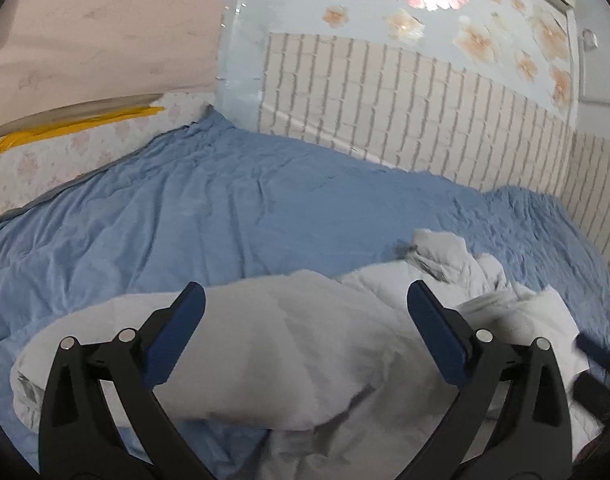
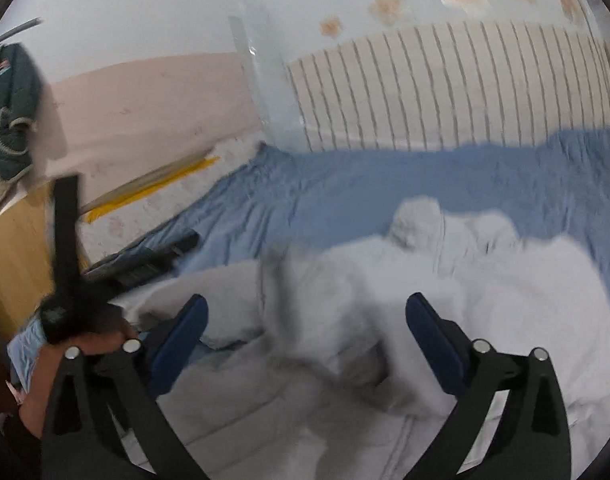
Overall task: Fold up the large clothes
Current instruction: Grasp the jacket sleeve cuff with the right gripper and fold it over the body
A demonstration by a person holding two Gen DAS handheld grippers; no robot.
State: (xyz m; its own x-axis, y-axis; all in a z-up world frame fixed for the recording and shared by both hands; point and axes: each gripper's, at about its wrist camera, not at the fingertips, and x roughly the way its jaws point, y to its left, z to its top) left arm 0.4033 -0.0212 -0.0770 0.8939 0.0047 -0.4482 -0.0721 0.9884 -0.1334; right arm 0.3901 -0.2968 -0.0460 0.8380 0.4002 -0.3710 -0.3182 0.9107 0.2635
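Both claws spread wide — left claw [image 1: 305,300] and right claw [image 2: 305,312] grasping nothing above the crumpled white jacket [image 1: 305,344] on the blue bed [image 1: 245,208].

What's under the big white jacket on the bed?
The white jacket lies on a blue bedsheet, which shows all around it. Whatever is beneath the sheet, or tucked under the jacket's bunched folds, is covered.

The bed [image 1: 265,208] is covered by a wrinkled blue sheet [image 1: 185,240], spread up to the far edge along the brick-pattern wall. A pale grey padded garment [image 1: 289,344] is laid crumpled directly on the sheet at the near edge, its bunched end toward the right side. A dark flat object [image 2: 145,260], blurred and unidentified, is seen at the left edge.
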